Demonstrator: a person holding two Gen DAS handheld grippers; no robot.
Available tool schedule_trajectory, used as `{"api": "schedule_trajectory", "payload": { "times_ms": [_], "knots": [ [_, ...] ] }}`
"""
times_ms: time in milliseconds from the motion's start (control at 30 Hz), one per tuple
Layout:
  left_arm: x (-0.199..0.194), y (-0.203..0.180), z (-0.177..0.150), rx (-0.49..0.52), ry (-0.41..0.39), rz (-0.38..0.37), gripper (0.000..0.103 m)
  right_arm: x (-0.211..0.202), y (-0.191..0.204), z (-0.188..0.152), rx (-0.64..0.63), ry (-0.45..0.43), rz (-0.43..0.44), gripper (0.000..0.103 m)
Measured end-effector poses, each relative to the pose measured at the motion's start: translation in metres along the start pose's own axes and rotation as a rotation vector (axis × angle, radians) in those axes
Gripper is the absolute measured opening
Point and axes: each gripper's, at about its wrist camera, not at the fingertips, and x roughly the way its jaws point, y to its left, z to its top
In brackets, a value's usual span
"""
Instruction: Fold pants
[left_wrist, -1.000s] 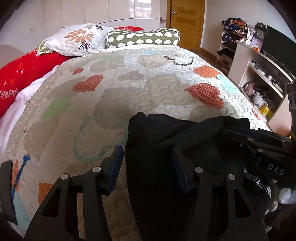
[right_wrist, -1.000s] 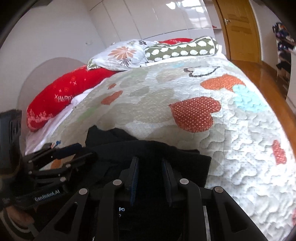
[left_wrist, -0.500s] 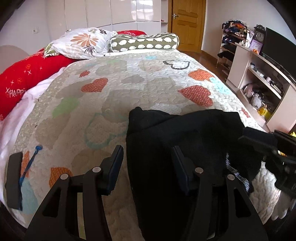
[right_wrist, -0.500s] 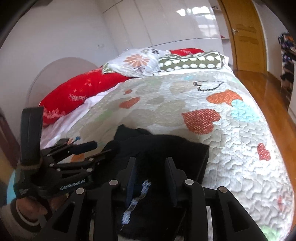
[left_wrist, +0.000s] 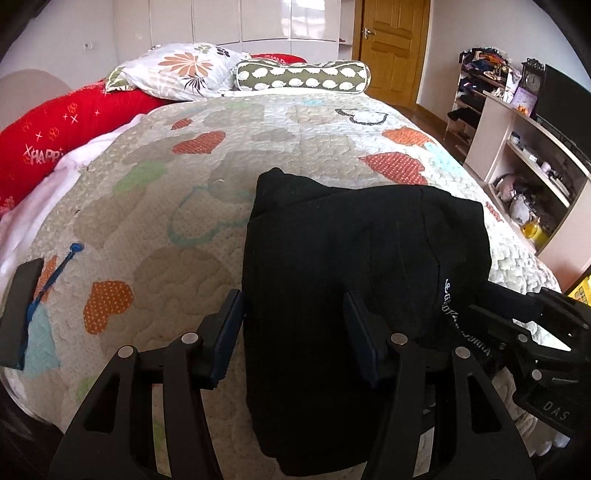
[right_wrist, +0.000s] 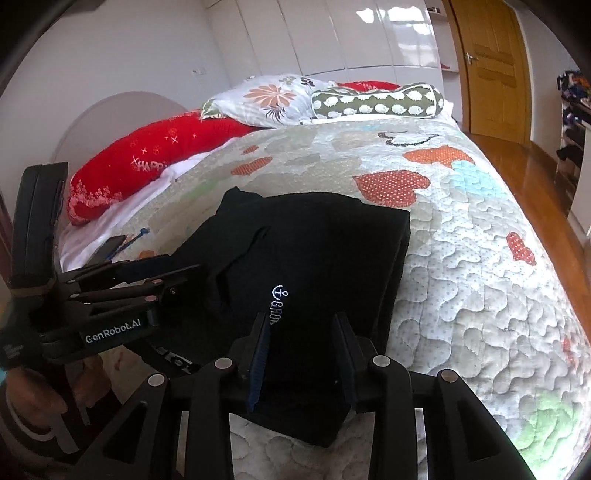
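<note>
Folded black pants lie as a compact stack on the quilted bed, near its foot edge, at 6 o'clock from the pillows. Left tool and right tool both stand released, jaws spread above the near hem, gripping nothing. Judged: the fold looks nearly complete; the spread jaws suit pressing or regrasping.
</note>
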Motion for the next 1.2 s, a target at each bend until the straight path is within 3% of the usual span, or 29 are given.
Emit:
{"api": "schedule_trajectory", "payload": {
  "times_ms": [233, 433, 767, 900, 1100, 1167, 1200],
  "knots": [
    [-0.017, 0.000, 0.001, 0.011, -0.007, 0.004, 0.056, -0.012, 0.002, 0.007, 0.016, 0.009, 0.029, 0.038],
    [-0.029, -0.003, 0.005, 0.015, -0.034, -0.005, 0.056, -0.031, 0.002, 0.021, 0.059, -0.090, 0.058, 0.039],
    [-0.015, -0.007, 0.010, 0.007, -0.002, -0.022, 0.056, -0.009, -0.005, 0.034, 0.083, -0.057, -0.025, 0.043],
    [-0.008, -0.011, 0.007, 0.024, -0.005, -0.003, 0.069, 0.007, -0.007, 0.032, 0.078, -0.023, -0.044, 0.043],
    [0.003, -0.002, 0.006, -0.028, 0.017, -0.030, 0.079, 0.019, -0.014, 0.029, 0.093, -0.002, -0.036, 0.049],
    [0.005, -0.001, 0.005, -0.040, 0.017, -0.031, 0.079, 0.021, -0.014, 0.027, 0.090, -0.007, -0.004, 0.062],
    [0.007, -0.001, 0.006, -0.043, 0.019, -0.028, 0.079, 0.022, -0.011, 0.026, 0.079, -0.012, -0.007, 0.063]
  ]
}}
